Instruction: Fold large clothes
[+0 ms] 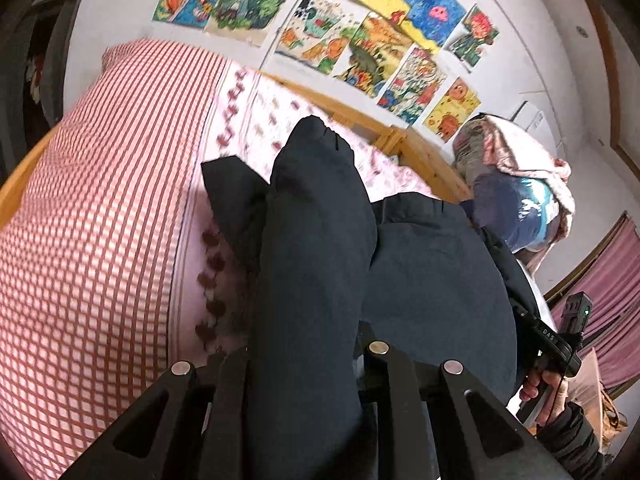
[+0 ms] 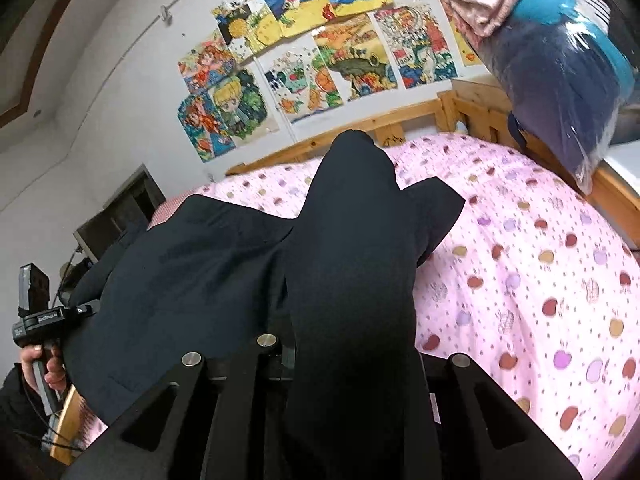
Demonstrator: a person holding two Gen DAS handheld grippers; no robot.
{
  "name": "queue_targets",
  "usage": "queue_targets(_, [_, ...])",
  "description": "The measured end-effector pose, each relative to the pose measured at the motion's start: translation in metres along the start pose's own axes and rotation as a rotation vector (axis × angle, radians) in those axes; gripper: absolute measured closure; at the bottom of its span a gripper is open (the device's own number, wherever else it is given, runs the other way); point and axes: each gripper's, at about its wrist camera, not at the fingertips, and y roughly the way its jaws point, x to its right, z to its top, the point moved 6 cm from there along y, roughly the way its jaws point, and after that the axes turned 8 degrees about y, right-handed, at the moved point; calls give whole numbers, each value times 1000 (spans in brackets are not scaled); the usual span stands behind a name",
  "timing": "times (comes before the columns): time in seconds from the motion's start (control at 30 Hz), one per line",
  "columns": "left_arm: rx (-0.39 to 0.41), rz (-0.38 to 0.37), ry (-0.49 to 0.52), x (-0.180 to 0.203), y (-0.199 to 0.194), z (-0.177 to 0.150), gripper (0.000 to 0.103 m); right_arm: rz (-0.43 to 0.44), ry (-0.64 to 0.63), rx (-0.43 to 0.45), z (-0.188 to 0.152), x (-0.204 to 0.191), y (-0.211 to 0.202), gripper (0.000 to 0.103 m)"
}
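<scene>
- While the dark garment (image 1: 316,240) hangs bunched between both tools, we judge the folding barely begun: no neat fold shows, and the cloth rises as a peak in the middle of each view
- Our left gripper (image 1: 308,364) has its jaws nearly shut on a thick ridge of the garment, which runs up the centre of the left wrist view
- Our right gripper (image 2: 348,356) is likewise pinched down on the fabric, with the cloth draped over its jaws at the lower centre of the right wrist view
- The rest of the garment spreads over the pink dotted bedsheet (image 2: 520,260), a loose flap at centre right
- Still to do, as we read it: lay the cloth flat, square its edges, then fold it over
- For room, the sheet lies bare across the right of the right wrist view
- Limits: the wooden bed rail (image 2: 360,124) along the top, the bagged bundle (image 2: 568,72) at upper right, and the red striped quilt (image 1: 100,200) filling the left of the left wrist view
</scene>
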Motion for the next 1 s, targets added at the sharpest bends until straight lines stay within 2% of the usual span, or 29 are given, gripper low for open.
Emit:
queue_targets(0.1, [1, 2, 5, -5, 4, -7, 86, -26, 23, -10, -14, 15, 9, 87])
queue_targets(0.33, [-1, 29, 26, -10, 6, -15, 82, -54, 27, -9, -23, 29, 12, 86])
queue_targets(0.4, [-5, 49, 32, -10, 7, -17, 76, -71, 18, -11, -25, 30, 14, 83])
queue_targets(0.5, [-28, 100, 38, -13, 11, -20, 62, -111, -8, -14, -27, 31, 15, 81])
queue_targets(0.57, [-39, 125, 36, -15, 13, -22, 53, -141, -23, -25, -29, 33, 16, 74])
queue_targets(0.63, [-47, 164, 40, -16, 13, -23, 33, -172, -31, -36, -30, 36, 17, 68])
queue_targets(0.73, [-35, 238, 62, -17, 9, -22, 18, -205, -31, -49, -31, 39, 16, 52])
queue_targets(0.87, [-35, 294, 106, -11, 6, -19, 11, -275, -53, -44, -31, 43, 14, 34])
queue_targets(0.93, [-34, 332, 135, -6, 3, -17, 6, -288, -60, -35, -31, 42, 11, 28])
queue_targets(1.0, [-35, 368, 171, 0, -1, -15, 4, -298, -63, -25, -30, 42, 8, 27])
